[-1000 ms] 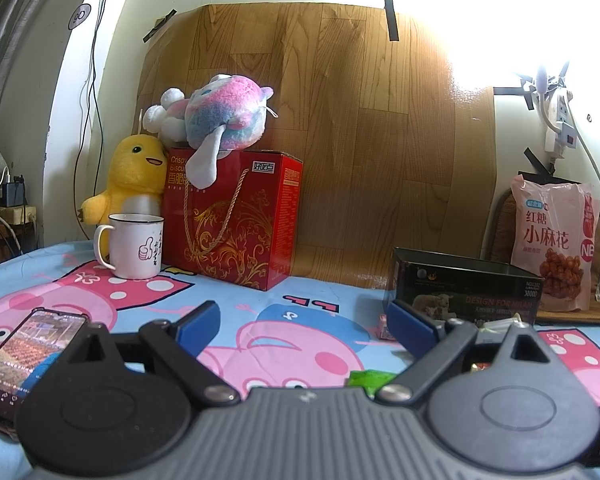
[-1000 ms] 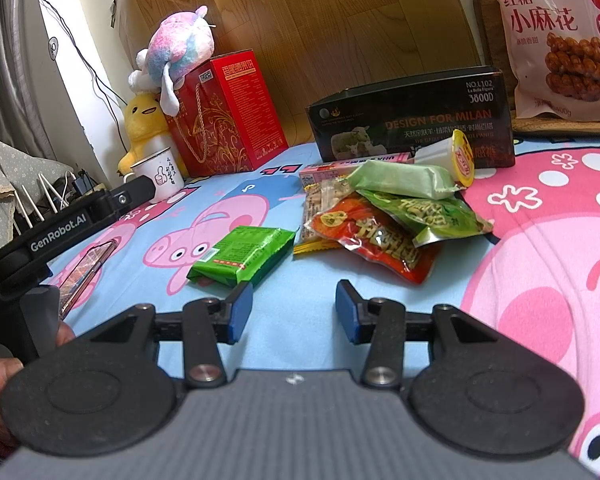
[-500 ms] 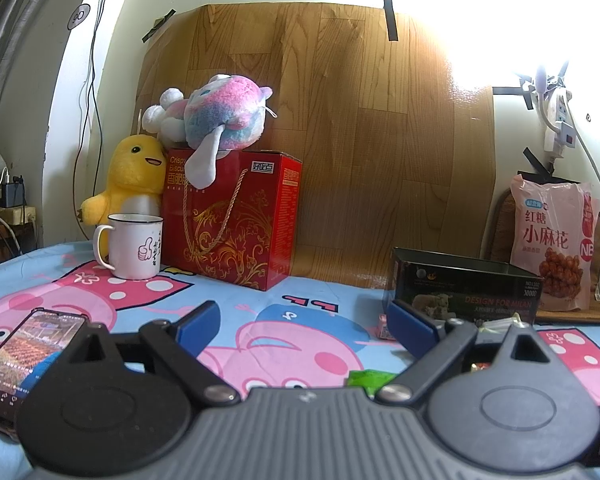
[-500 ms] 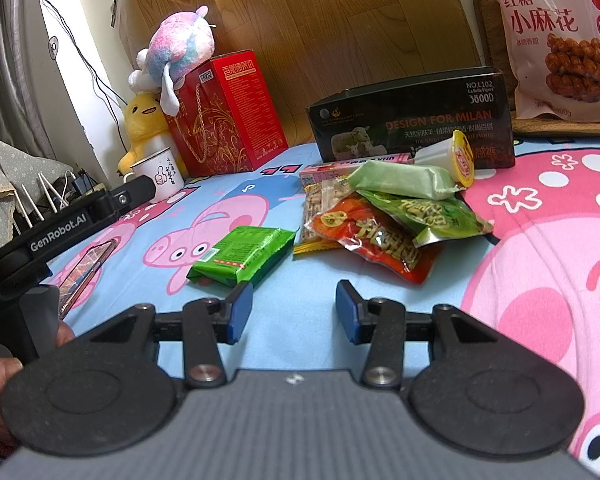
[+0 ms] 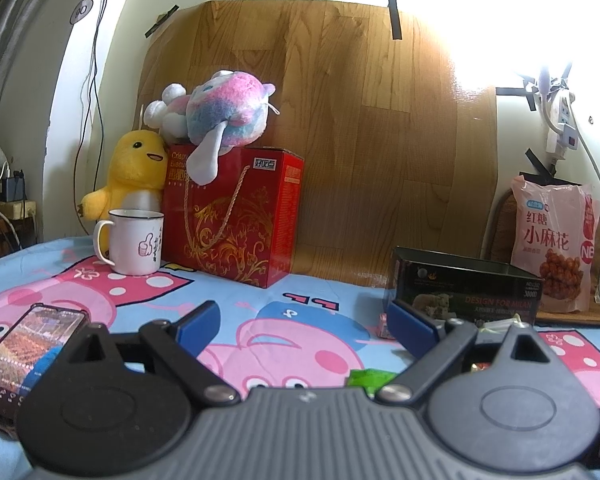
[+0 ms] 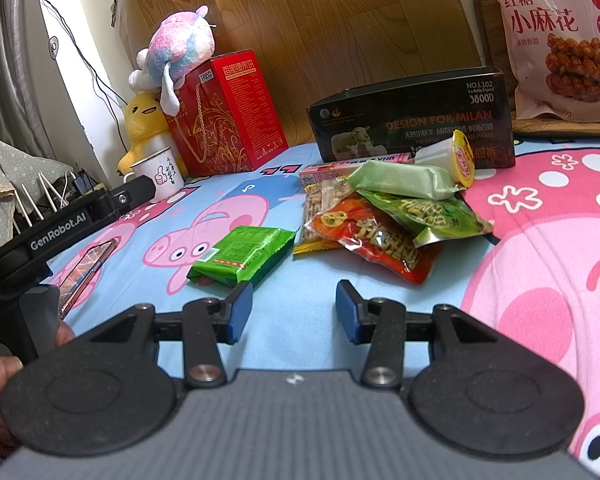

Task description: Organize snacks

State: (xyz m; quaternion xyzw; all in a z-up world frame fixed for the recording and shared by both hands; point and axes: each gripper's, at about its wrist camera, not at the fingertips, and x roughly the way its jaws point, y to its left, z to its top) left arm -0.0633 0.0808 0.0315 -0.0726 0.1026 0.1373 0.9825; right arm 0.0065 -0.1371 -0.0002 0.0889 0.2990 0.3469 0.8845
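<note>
- A heap of snack packets (image 6: 384, 208) is seen loose on the cartoon-print sheet (image 6: 540, 240), at twelve o'clock from the right tongs (image 6: 294, 312); a red packet (image 6: 376, 240), green packets and a small jelly cup (image 6: 456, 156) are piled against one another.
- A single green packet (image 6: 244, 256) lies apart, at eleven o'clock, just ahead of the left blue pad.
- The open black box (image 6: 412, 120), judged the likely container, stands directly behind the heap; no snack is seen inside it.
- The right tongs are held partly open and empty; the left tongs (image 5: 300, 326) are spread wide, nothing between them.
- Sorting is judged not yet begun: every packet remains to be gathered.
- A large pink bag (image 6: 556, 36) leans at one o'clock; a mug (image 5: 134, 242), red gift box (image 5: 236, 216), plush toys and a phone (image 5: 28, 352) lie to the left.
</note>
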